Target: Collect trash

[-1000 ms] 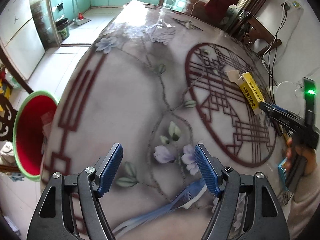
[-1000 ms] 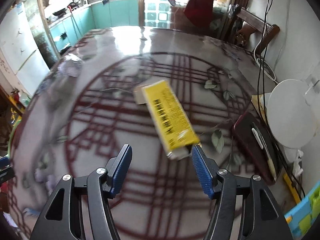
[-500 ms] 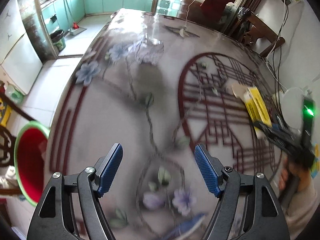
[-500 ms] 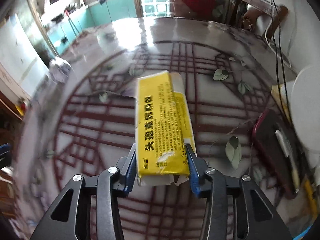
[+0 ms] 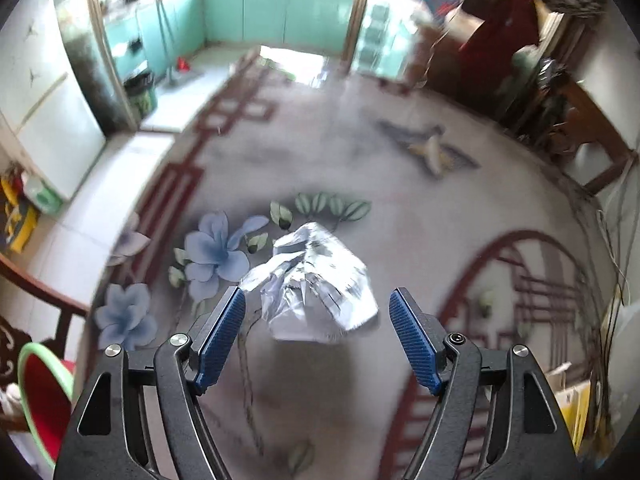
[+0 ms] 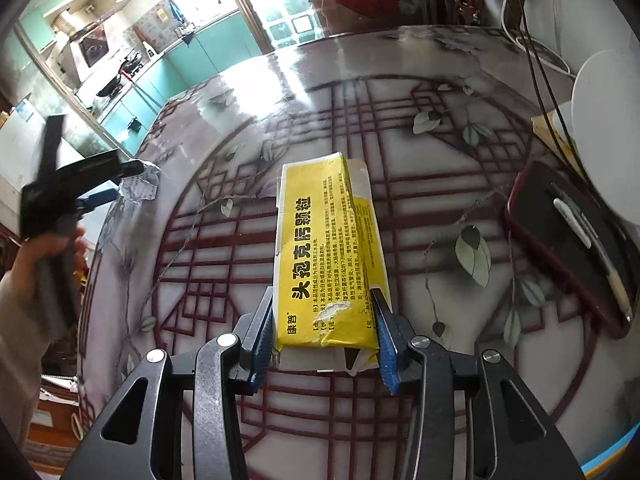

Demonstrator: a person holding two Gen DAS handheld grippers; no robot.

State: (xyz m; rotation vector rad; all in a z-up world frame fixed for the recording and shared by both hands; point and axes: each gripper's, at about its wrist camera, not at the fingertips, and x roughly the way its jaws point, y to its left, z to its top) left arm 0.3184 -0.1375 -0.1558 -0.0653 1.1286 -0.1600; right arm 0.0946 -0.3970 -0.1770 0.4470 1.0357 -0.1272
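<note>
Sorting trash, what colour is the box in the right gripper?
Yellow box, clearest in right wrist view.

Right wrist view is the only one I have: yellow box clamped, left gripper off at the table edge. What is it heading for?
Observer: A crumpled paper wad lying on the table, just ahead of the left gripper.
Operator: Gripped yet?
Observer: No. Its jaws stand wide and the pads are clear of the paper.
Operator: Any bin nearby?
Observer: A green-rimmed red basin sits below the table edge, at the left of that view.

Patterned table (image 6: 420, 200) bears crumpled paper (image 5: 316, 280), yellow box (image 6: 328, 248), phone (image 6: 568, 240).
</note>
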